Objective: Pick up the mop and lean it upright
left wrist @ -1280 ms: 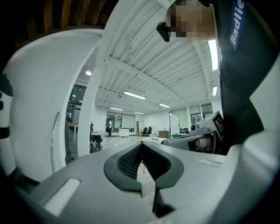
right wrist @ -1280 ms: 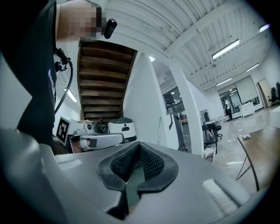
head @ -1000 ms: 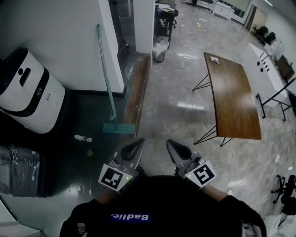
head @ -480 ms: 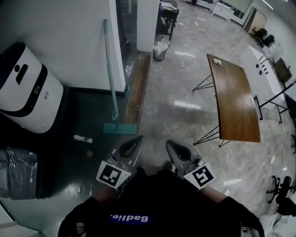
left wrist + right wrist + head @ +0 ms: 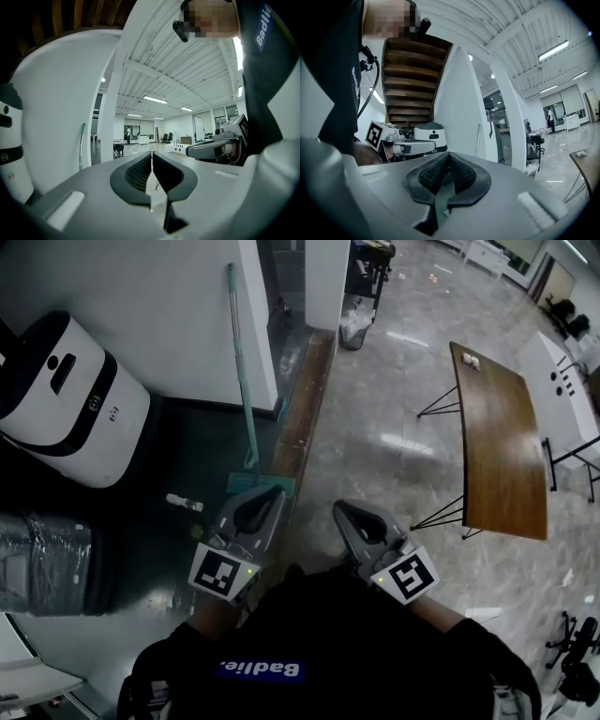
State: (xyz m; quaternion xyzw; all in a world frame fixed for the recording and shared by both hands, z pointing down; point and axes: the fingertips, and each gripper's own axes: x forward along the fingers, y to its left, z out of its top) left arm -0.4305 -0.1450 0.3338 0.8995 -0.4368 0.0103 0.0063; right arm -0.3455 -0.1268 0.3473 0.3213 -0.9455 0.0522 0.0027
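Observation:
The mop (image 5: 242, 371) has a teal handle and stands upright, leaning on the white wall. Its flat teal head (image 5: 277, 484) rests on the dark floor, partly hidden behind my left gripper (image 5: 265, 493). That gripper is held close to my body; its jaws are just starting to open, a hairline apart, with nothing between them (image 5: 152, 155). My right gripper (image 5: 347, 509) sits beside it, shut and empty (image 5: 449, 157). The mop handle (image 5: 81, 147) shows at the left of the left gripper view, and the same handle (image 5: 477, 138) appears ahead in the right gripper view.
A white round-topped machine (image 5: 66, 399) stands left of the mop, with a plastic-wrapped dark bin (image 5: 47, 563) nearer me. A small bottle (image 5: 185, 503) lies on the floor. A wooden table (image 5: 502, 442) on thin legs is at the right, and a bagged waste bin (image 5: 354, 326) is farther off.
The view has shifted toward the wall, so the mop and machine look nearer. Both grippers stay close to my body; the left one now overlaps the mop head.

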